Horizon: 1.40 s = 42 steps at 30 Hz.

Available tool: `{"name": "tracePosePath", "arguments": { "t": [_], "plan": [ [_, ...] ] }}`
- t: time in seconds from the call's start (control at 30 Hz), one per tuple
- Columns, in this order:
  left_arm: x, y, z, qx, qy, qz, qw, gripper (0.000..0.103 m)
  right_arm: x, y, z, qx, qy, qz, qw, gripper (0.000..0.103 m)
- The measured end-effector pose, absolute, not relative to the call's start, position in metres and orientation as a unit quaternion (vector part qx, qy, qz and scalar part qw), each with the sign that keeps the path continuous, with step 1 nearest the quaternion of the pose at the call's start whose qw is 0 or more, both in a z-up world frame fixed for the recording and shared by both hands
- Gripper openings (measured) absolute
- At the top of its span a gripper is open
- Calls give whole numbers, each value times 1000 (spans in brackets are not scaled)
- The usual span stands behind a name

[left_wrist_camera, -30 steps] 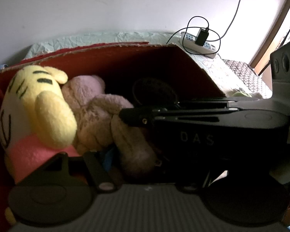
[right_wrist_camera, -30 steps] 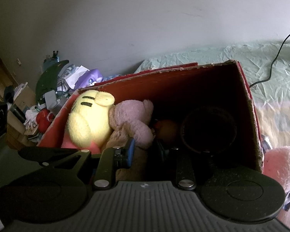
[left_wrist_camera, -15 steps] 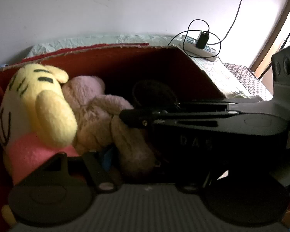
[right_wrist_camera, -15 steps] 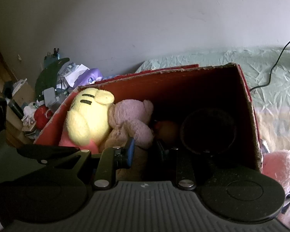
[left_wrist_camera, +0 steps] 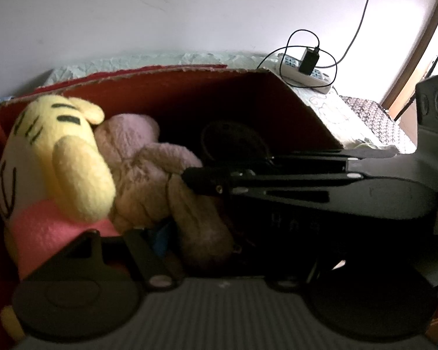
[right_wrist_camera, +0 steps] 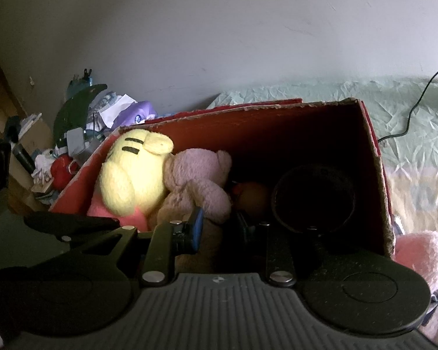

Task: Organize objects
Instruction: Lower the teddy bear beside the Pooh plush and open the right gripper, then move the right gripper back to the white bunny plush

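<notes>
We find the yellow plush [right_wrist_camera: 131,180] and the mauve teddy bear [right_wrist_camera: 198,180] lying side by side in the left half of the red cardboard box [right_wrist_camera: 373,157], which sits on a pale green bedsheet [right_wrist_camera: 417,134]. The right gripper [right_wrist_camera: 222,227] is spread wide over the teddy, grasping nothing. We cannot tell the state of the left gripper [left_wrist_camera: 172,233]; a pink plush [right_wrist_camera: 423,253] lies outside the box's right wall.

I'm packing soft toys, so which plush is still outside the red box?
The pink plush, lying against the box's outer right wall. The yellow plush and the mauve bear are inside.
</notes>
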State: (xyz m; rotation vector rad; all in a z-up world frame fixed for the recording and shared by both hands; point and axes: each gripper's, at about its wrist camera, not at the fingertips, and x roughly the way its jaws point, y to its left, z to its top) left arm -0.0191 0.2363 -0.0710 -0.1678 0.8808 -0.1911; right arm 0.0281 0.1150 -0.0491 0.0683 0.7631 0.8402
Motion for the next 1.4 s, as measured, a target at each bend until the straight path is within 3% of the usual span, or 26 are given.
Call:
{"name": "tracePosePath", "arguments": {
  "t": [0.23, 0.3, 0.33, 0.37, 1.0, 1.4],
  "plan": [
    [-22, 226, -60, -56, 425, -70, 901, 72, 29, 106, -43, 47, 376, 397, 836, 30],
    [-27, 224, -53, -52, 415, -65, 906, 82, 26, 99, -38, 61, 378, 399, 833, 31],
    [-30, 223, -49, -49, 408, -62, 910, 96, 24, 95, -36, 67, 376, 402, 832, 31],
    [-34, 222, -46, -45, 400, -60, 914, 100, 21, 91, -34, 72, 373, 404, 833, 31],
    [-97, 186, -3, -50, 360, -48, 930, 98, 0, 4, -11, 197, 350, 428, 809, 34],
    [-85, 85, -27, -36, 402, -192, 894, 90, 1, -100, -28, 237, 368, 333, 835, 35]
  ]
}}
